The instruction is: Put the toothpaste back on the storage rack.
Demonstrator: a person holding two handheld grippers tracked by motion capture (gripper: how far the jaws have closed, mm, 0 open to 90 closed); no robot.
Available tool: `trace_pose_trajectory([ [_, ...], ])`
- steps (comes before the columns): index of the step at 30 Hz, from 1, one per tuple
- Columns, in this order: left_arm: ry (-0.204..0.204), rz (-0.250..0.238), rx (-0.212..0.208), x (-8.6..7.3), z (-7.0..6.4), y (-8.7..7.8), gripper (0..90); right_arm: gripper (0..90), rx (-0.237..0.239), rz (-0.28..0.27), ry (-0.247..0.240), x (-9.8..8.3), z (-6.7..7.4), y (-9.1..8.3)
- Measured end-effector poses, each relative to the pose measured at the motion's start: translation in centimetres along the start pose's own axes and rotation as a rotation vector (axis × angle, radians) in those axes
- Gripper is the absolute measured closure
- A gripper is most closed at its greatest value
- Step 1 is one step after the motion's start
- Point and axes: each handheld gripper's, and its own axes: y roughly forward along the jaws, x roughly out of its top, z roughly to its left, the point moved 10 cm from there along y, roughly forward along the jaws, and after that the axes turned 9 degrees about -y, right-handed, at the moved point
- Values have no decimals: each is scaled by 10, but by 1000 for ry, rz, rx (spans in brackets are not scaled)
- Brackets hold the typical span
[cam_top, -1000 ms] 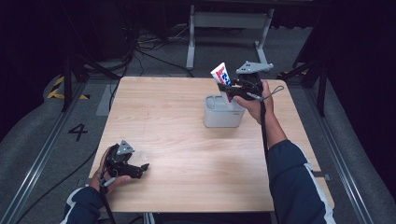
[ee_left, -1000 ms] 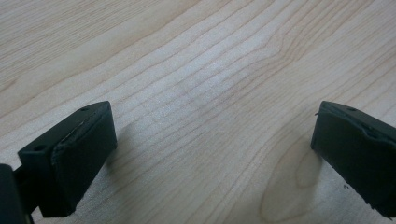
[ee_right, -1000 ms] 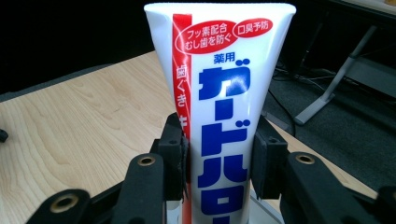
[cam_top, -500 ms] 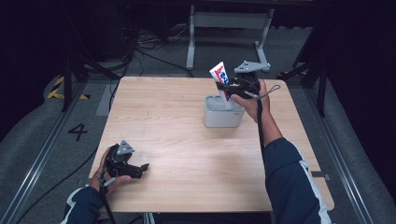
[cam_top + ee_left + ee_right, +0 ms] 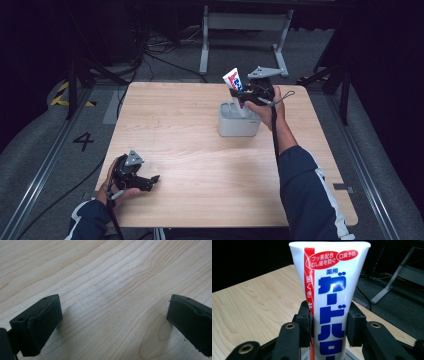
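Toothpaste sits upright between our right gripper's jaws, which press on its two flat sides about halfway up the tube; the crimped end points up, away from the tool, and the lower end drops below the jaws. In the high view the tube stands directly over a grey holder, its bottom end at or just inside the holder's opening; we cannot tell whether it touches the bottom. We judge that we hold it mid-body and vertical so it can slide straight down into the slot without catching the rim, and that the printed face is turned toward the gripper camera simply because the jaws need the flat sides.

Beyond the tube, past our right jaws, lie the pale wooden table and the dark floor with a metal stand.

Our left gripper rests low at the near left corner of the table, far from the holder. Its jaws stand wide apart with bare wood between them, holding nothing. We judge it is parked there to keep out of the way.
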Motion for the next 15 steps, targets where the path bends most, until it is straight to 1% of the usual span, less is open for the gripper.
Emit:
trace_pose_trajectory([
  [3, 0, 0, 0, 0, 0, 0, 5, 632, 5, 0, 10, -2, 0, 2],
  [5, 0, 0, 0, 0, 0, 0, 5, 631, 5, 8, 1, -5, 0, 3],
  [9, 2, 1, 1, 0, 0, 0, 6, 629, 7, 6, 13, -8, 0, 4],
  [15, 3, 3, 0, 0, 0, 0, 5, 627, 6, 25, 6, -15, 0, 6],
])
